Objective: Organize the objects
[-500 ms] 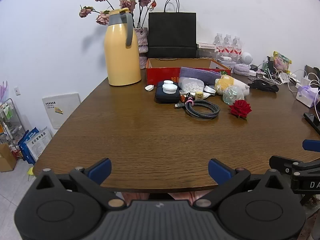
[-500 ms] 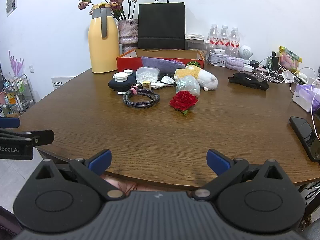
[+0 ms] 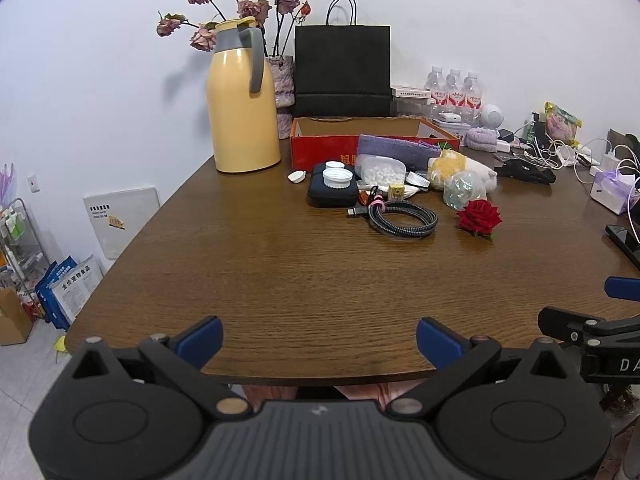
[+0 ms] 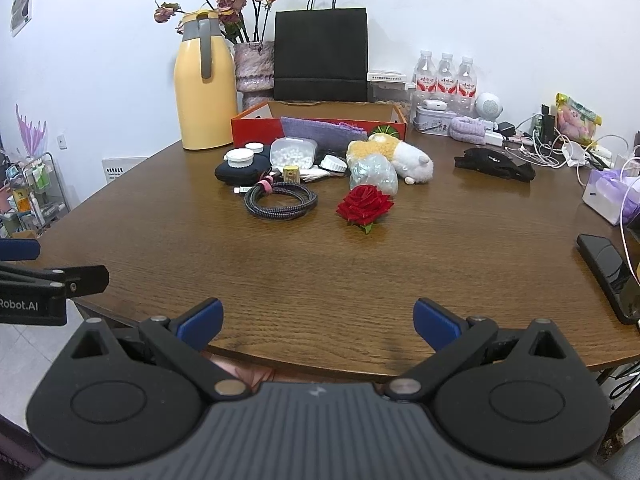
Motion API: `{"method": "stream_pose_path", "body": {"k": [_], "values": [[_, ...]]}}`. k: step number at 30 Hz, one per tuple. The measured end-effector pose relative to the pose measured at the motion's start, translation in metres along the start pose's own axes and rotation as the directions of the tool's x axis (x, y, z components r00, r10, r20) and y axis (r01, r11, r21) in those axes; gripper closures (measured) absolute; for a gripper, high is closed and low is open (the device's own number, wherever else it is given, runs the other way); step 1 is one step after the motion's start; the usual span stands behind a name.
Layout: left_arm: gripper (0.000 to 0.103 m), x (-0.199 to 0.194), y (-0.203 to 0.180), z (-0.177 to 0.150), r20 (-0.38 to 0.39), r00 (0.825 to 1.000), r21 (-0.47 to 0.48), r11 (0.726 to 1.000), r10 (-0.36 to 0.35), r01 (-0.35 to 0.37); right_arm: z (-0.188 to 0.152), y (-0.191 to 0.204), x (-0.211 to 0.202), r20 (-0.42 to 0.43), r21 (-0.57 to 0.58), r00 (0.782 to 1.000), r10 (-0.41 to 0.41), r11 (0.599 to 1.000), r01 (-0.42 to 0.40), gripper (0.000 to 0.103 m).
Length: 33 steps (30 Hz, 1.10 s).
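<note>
A red cardboard box [image 3: 324, 149] [image 4: 256, 128] stands at the back of the brown table, a purple cloth [image 4: 320, 130] draped over its front. Before it lie a dark pouch [image 3: 332, 194] with white lids on top, a clear tub of white pellets [image 3: 380, 170], a coiled black cable [image 3: 402, 220] [image 4: 282, 200], a red rose [image 3: 479, 218] [image 4: 364, 206], a crumpled plastic bag [image 4: 372, 176] and a yellow-white plush [image 4: 394, 154]. My left gripper [image 3: 319, 340] and right gripper [image 4: 318, 322] hover open at the near table edge, far from all of these, nothing between the fingers.
A yellow thermos jug [image 3: 242, 112], a vase of dried flowers [image 4: 254, 76], a black paper bag [image 3: 342, 68] and water bottles [image 4: 446, 74] line the back. Black gloves [image 4: 494, 166], chargers, a tissue pack [image 4: 608, 196] and a phone [image 4: 608, 272] sit right.
</note>
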<state>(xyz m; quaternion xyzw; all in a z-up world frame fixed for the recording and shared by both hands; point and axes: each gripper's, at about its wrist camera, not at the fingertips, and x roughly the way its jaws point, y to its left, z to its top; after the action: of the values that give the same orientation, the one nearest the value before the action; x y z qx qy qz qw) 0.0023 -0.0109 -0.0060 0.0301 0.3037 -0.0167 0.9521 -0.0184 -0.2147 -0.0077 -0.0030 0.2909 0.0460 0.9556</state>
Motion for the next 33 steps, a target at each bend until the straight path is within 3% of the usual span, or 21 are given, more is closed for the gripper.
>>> {"method": "stream_pose_path", "body": {"k": [27, 33], "values": [[0.000, -0.003, -0.002, 0.001, 0.018, 1.000, 0.016, 1.000, -0.024, 0.023, 0.000, 0.001, -0.001, 0.004, -0.009, 1.000, -0.003, 1.000, 0.003, 0.000], [0.001, 0.016, 0.002, 0.011, 0.073, 0.995, 0.110, 0.992, -0.069, 0.061, 0.014, -0.013, 0.015, 0.053, -0.025, 0.996, -0.072, 0.997, 0.073, 0.000]]}}
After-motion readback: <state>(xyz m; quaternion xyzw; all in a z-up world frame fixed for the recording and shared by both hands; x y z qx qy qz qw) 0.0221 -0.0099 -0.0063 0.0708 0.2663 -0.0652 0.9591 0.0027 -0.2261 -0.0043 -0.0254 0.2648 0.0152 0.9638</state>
